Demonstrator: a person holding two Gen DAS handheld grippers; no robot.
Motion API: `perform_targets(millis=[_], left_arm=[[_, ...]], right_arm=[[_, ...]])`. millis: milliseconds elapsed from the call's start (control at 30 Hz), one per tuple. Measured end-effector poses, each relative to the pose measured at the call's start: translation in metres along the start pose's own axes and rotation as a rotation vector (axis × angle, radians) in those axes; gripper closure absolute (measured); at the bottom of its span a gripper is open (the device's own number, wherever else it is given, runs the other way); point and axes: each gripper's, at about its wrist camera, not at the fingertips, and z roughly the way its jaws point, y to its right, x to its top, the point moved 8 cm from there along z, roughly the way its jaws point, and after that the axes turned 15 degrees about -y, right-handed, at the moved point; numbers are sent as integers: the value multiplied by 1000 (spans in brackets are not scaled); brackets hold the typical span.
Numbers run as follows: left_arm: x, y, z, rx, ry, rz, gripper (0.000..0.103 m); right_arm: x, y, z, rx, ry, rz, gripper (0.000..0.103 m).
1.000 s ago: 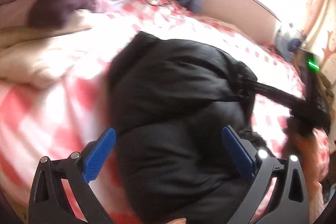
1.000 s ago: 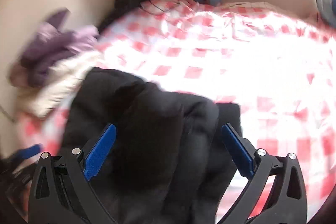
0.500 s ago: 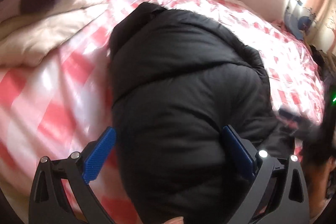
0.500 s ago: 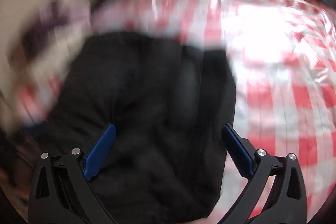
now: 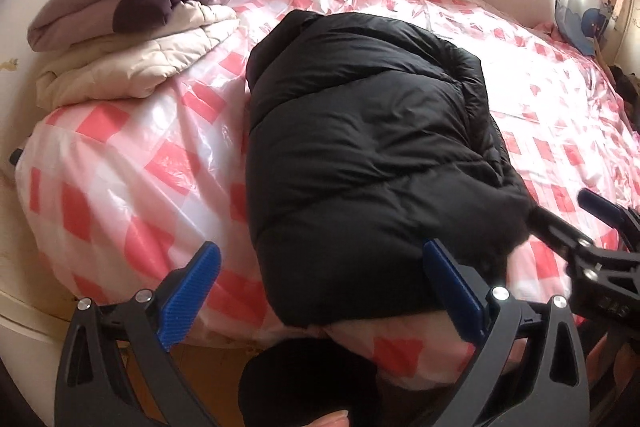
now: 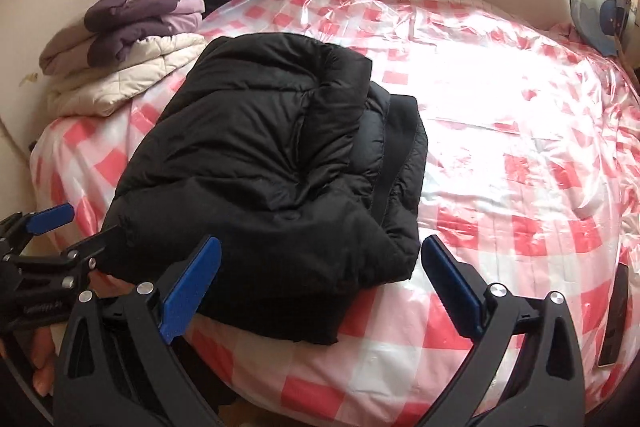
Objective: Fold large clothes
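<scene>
Hovering over black jacket (image 6: 264, 163), left gripper (image 5: 320, 291) and right gripper (image 6: 320, 283) both spread wide, holding nothing.
Jacket lies folded in a bundle on the checkered bed (image 6: 500, 155) near its front edge; folded blankets (image 5: 132, 39) stacked beside, toward the wall.

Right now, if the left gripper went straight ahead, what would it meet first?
Most likely the folded black puffer jacket lying on the checked bed cover; the left gripper is open with nothing between, though depth is unclear.
</scene>
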Motion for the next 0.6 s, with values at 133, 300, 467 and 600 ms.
perform_targets(millis=[133, 300, 467, 600], left_arm=[[-5, 4, -5, 15, 13, 25, 6], [-6, -6, -8, 20, 20, 16, 6], [-7, -13, -3, 15, -25, 7, 6], [-7, -15, -2, 3, -23, -7, 6]], right_arm=[[-14, -11, 37, 1, -96, -7, 6], [-33, -13, 80, 57, -224, 32, 6], [-26, -18, 34, 28, -123, 27, 6], [-13, -22, 3, -7, -64, 12, 6]])
